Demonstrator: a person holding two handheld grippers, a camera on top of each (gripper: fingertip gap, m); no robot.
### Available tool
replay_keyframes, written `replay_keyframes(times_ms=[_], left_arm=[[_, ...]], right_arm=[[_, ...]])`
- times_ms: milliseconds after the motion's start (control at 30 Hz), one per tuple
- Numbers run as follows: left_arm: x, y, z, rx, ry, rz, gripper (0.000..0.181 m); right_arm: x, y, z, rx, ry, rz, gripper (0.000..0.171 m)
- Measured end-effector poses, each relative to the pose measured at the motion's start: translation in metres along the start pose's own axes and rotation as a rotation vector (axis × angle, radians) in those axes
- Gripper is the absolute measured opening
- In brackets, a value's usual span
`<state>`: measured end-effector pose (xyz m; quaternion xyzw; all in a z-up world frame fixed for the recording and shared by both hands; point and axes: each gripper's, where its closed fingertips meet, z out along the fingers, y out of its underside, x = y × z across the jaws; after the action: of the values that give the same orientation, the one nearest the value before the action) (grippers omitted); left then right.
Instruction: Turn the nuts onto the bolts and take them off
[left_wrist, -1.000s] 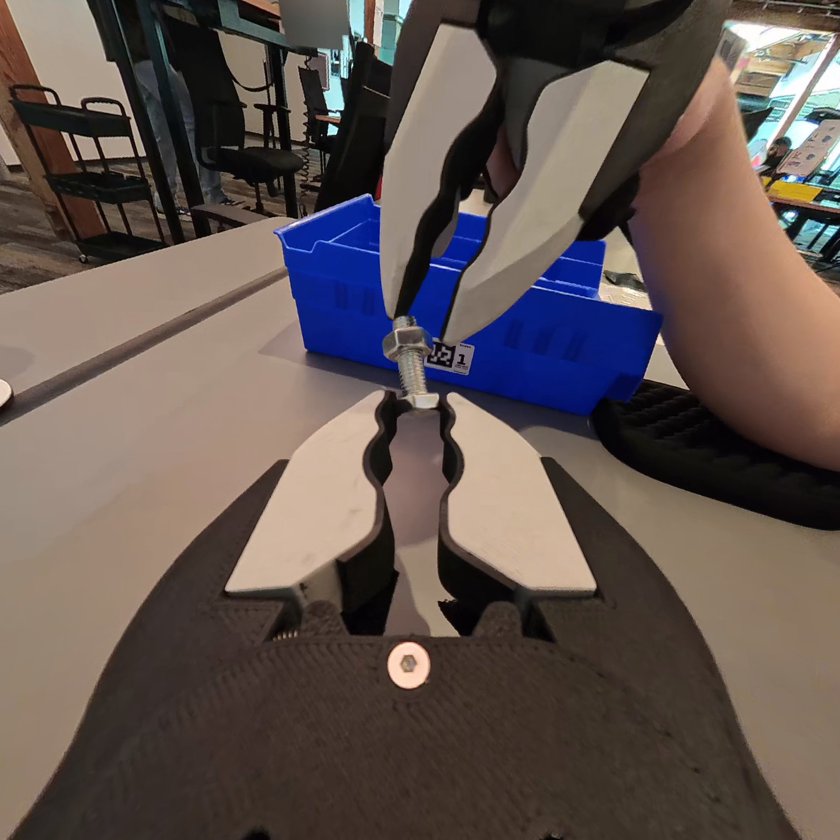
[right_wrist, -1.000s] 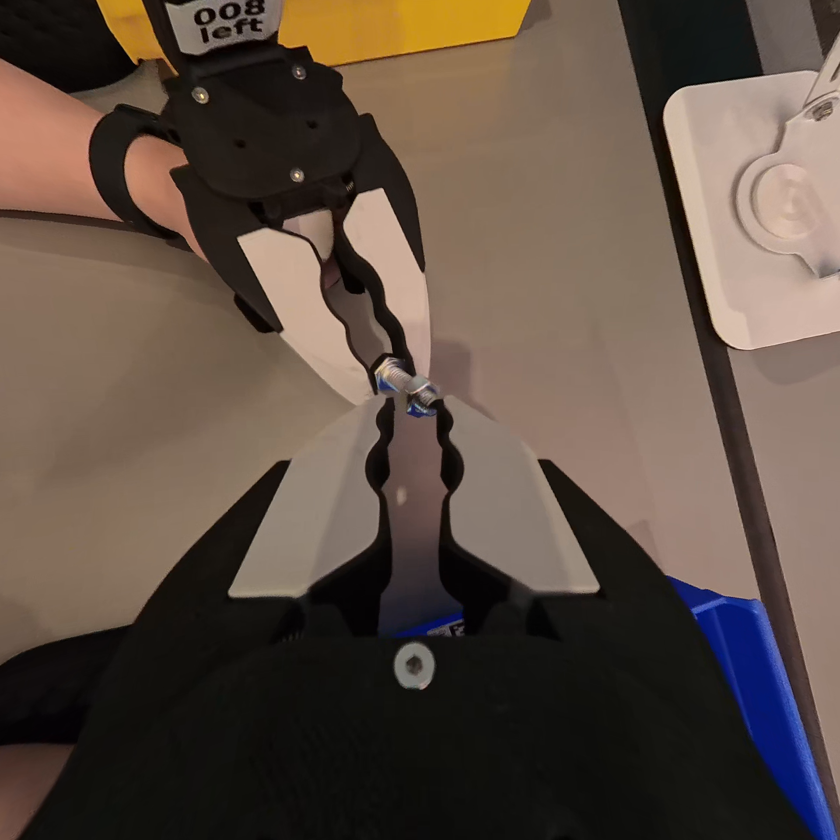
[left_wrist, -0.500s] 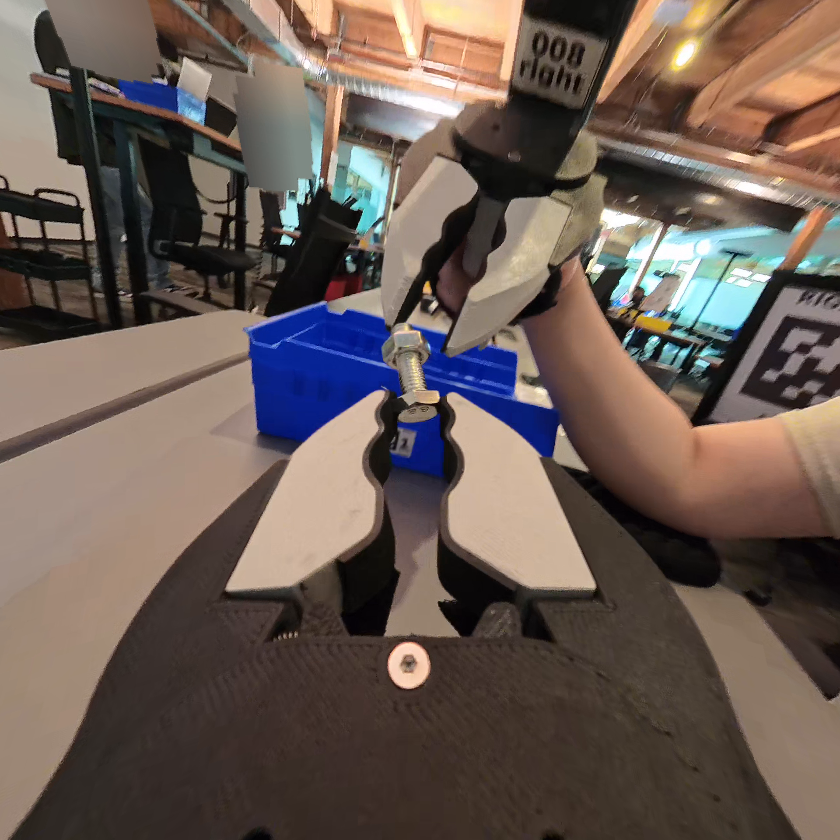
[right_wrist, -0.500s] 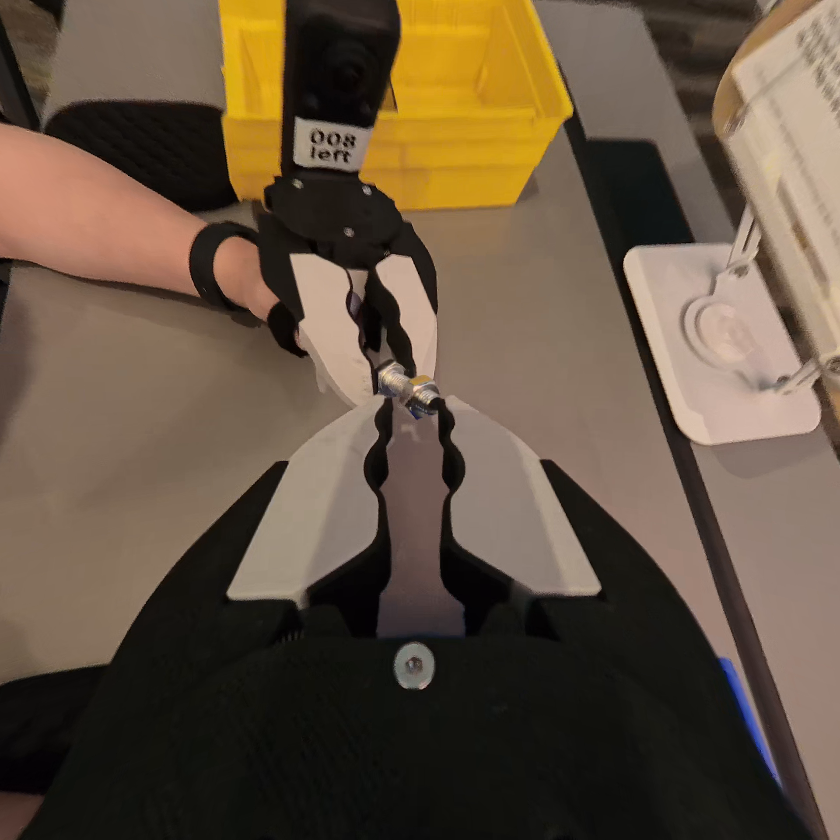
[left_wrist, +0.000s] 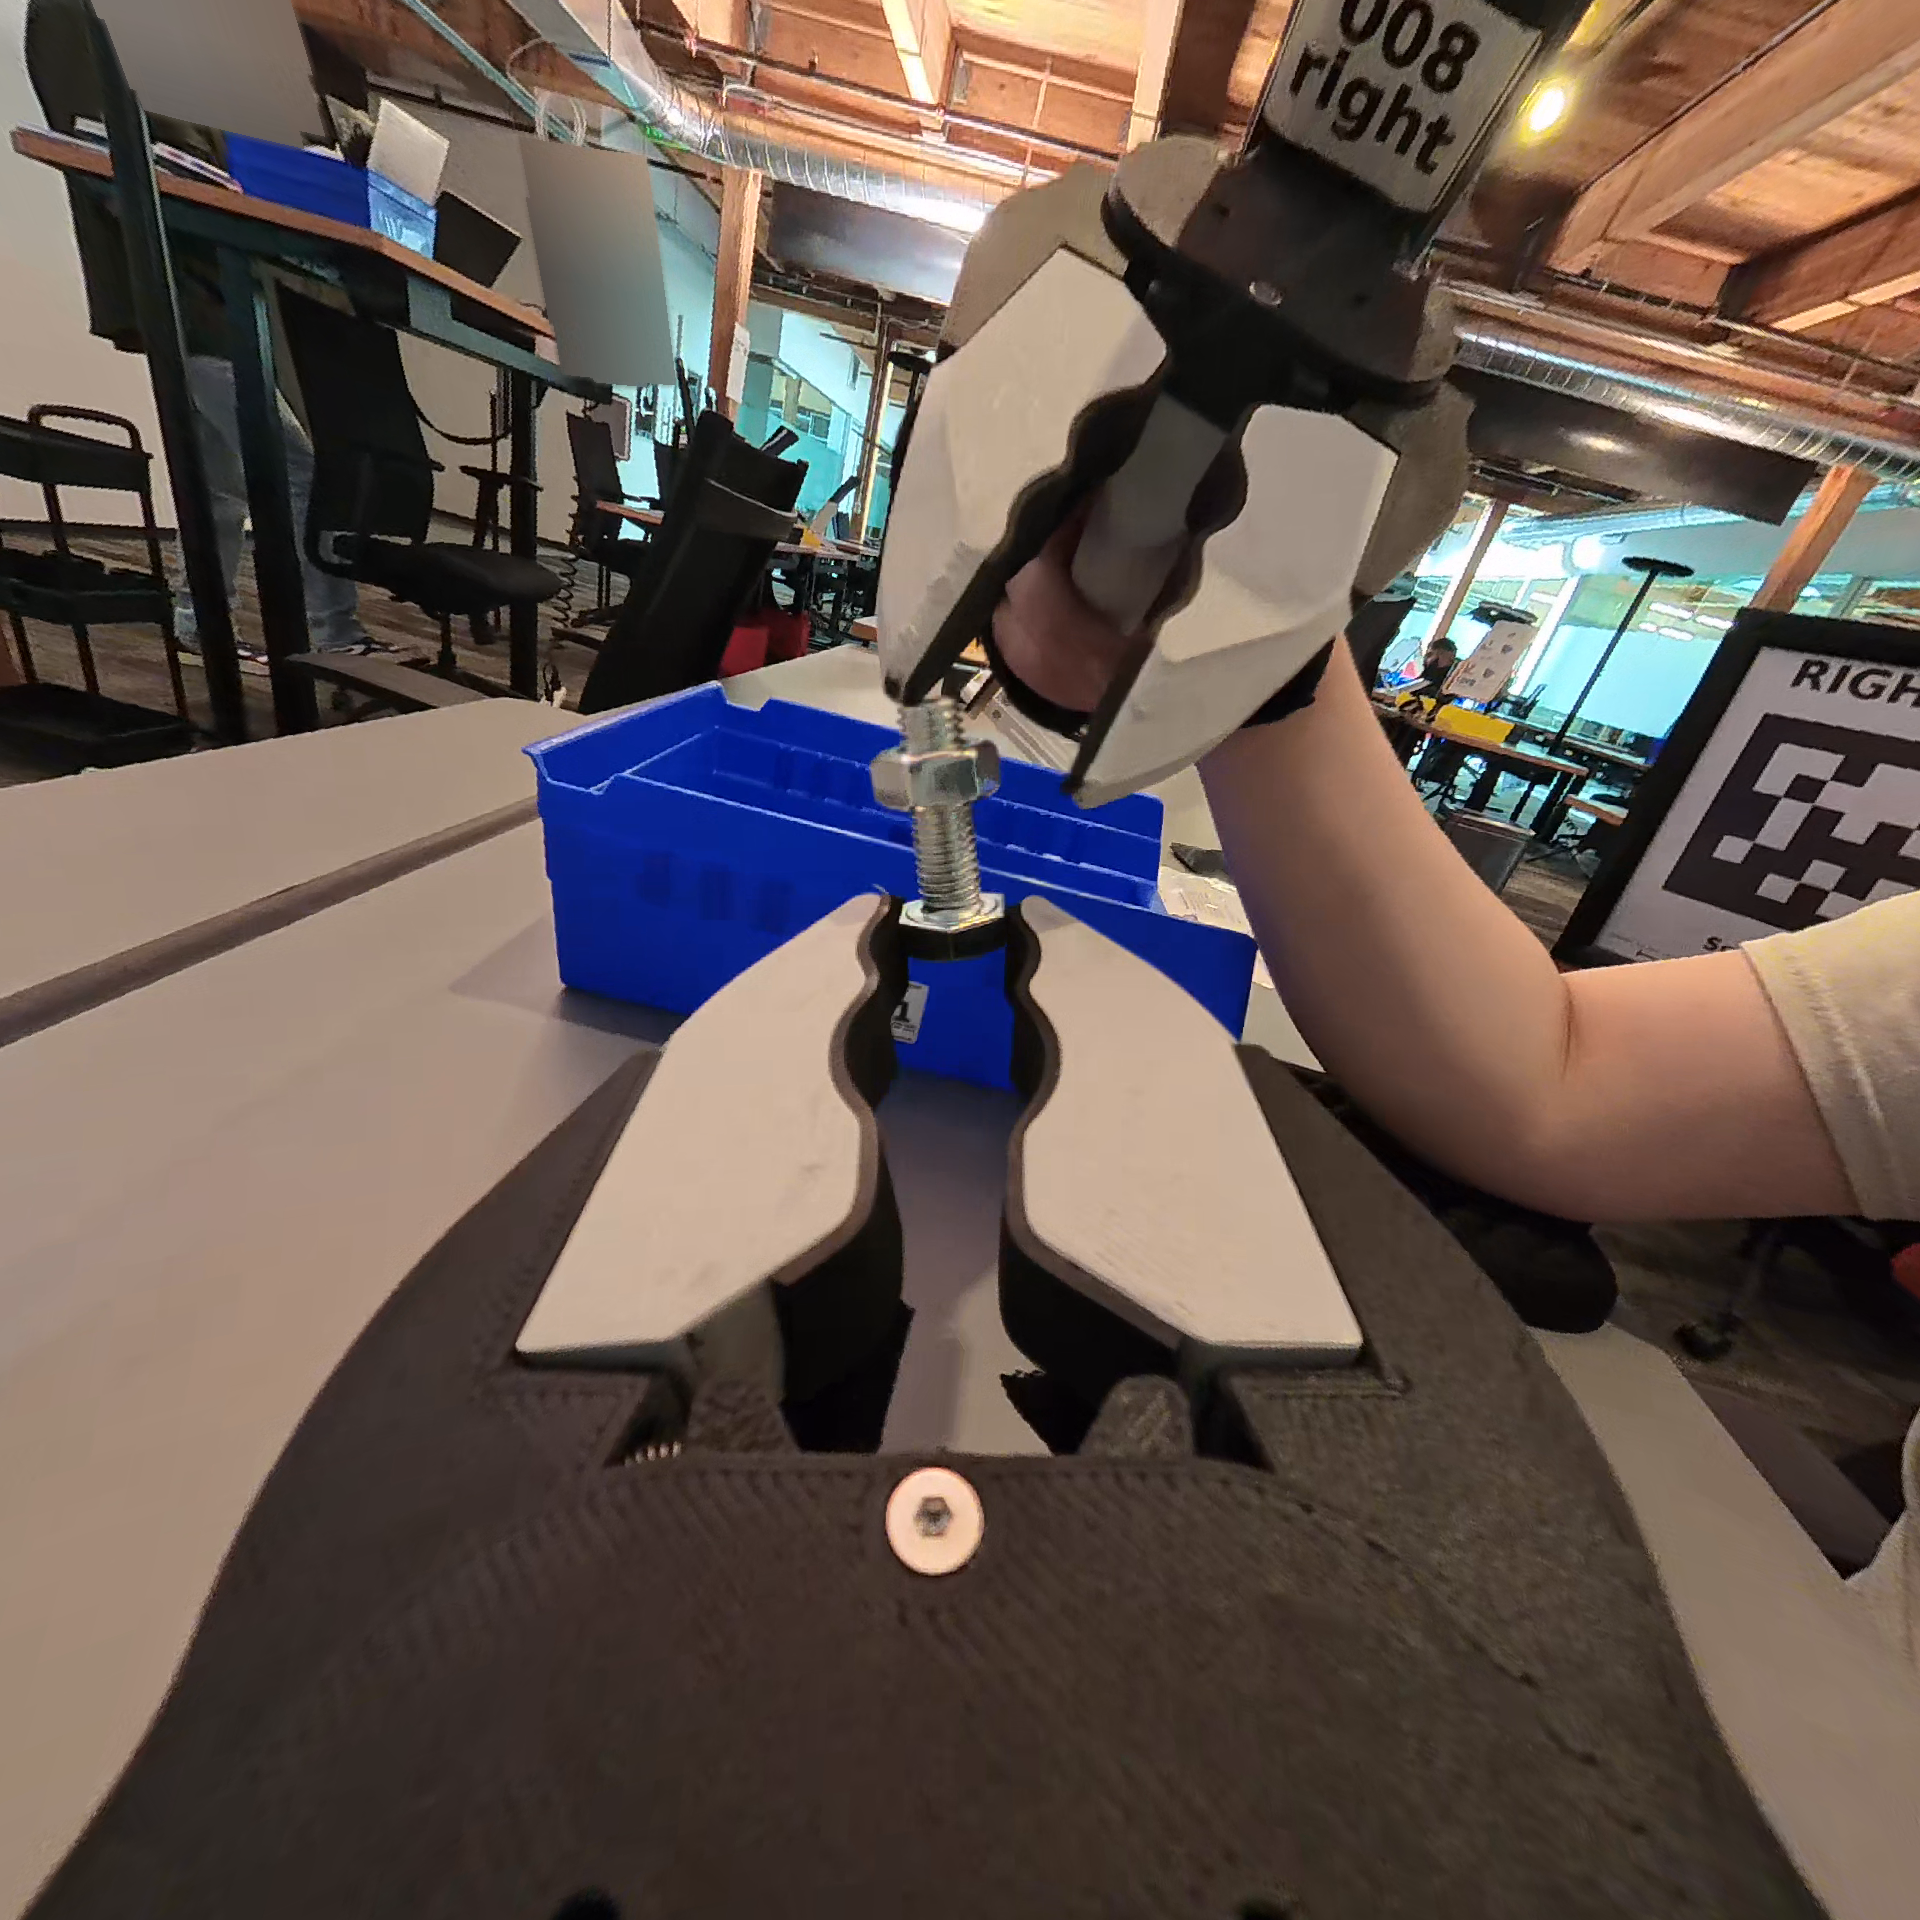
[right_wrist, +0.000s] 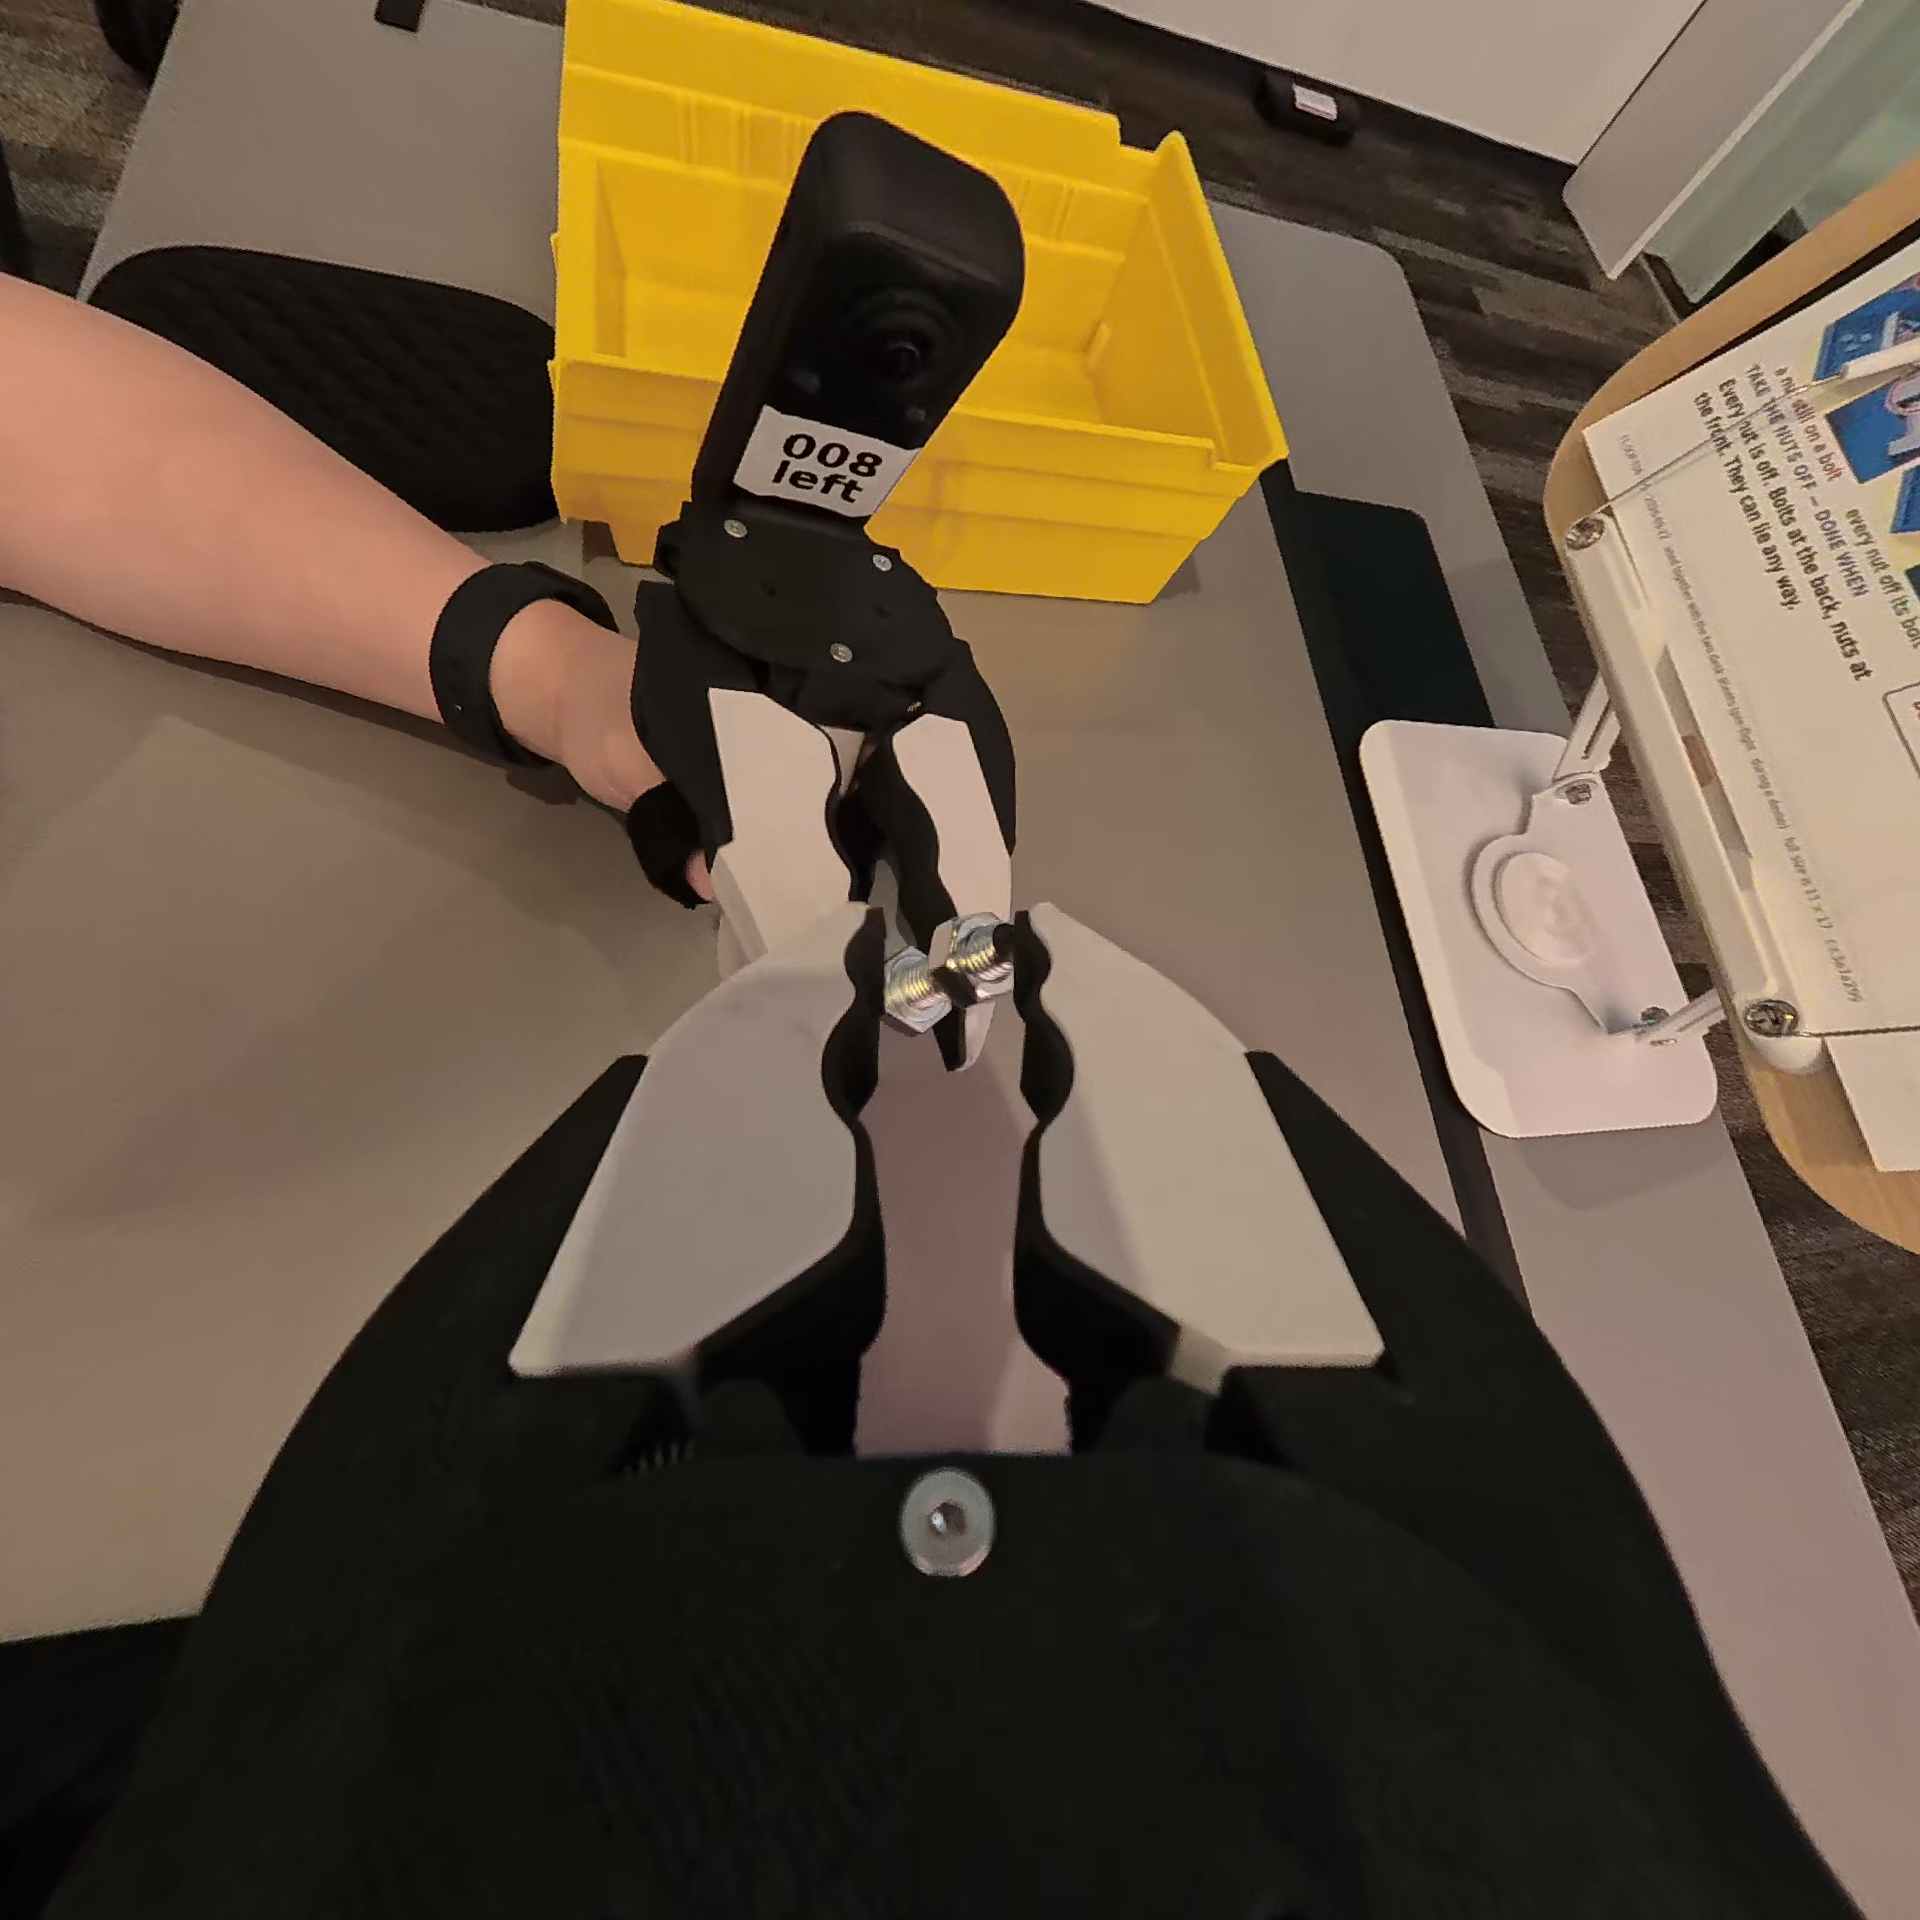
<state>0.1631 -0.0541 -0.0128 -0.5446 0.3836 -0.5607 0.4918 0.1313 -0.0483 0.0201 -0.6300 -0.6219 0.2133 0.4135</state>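
Grey table (left_wrist: 260, 1091) under the claw. Beyond it, left: black office chairs (left_wrist: 416, 540), black cart (left_wrist: 73, 582), wood floor. Overhead: exposed timber beams (left_wrist: 1662, 156), silver ducting (left_wrist: 686, 135). Far right: bright glazed rooms (left_wrist: 1538, 561).

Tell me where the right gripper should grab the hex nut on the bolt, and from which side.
Pinch the silver hex nut across two opposite flats, coming from the free tip of the silver threaded bolt. The left gripper clamps the bolt's head, blocking that end; the open right gripper faces the tip.

Bolt (left_wrist: 943, 854) between left gripper (left_wrist: 948, 920) fingers (left_wrist: 748, 1122)
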Motion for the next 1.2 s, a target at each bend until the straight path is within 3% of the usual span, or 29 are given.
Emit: replay_keyframes(times_ms=[33,300,633,767,900,1000,1200], left_arm=[[0.001,-0.003,-0.001,0.012,0.009,-0.007,0.017],[0.009,-0.017,-0.003,0.084,0.044,-0.014,0.018],[0.004,-0.017,-0.005,0.080,0.010,0.003,0.018],[-0.001,-0.016,-0.007,0.077,-0.008,0.002,0.018],[-0.001,-0.015,-0.007,0.074,-0.009,0.004,0.018],[0.000,-0.014,-0.006,0.068,-0.005,0.007,0.018],[-0.003,-0.012,-0.006,0.059,-0.018,0.008,0.018]], right_arm=[[0.000,-0.003,-0.001,0.018,-0.006,0.004,0.026],[0.001,-0.019,-0.011,0.137,-0.047,0.094,0.038],[-0.005,0.002,-0.001,0.024,-0.116,0.172,0.043],[-0.021,0.005,-0.005,-0.003,-0.175,0.119,0.033],[-0.014,0.008,-0.005,-0.035,-0.114,0.110,0.029],[-0.002,0.012,0.000,-0.055,-0.065,0.162,0.034],[-0.016,0.008,-0.001,-0.040,-0.148,0.146,0.042]])
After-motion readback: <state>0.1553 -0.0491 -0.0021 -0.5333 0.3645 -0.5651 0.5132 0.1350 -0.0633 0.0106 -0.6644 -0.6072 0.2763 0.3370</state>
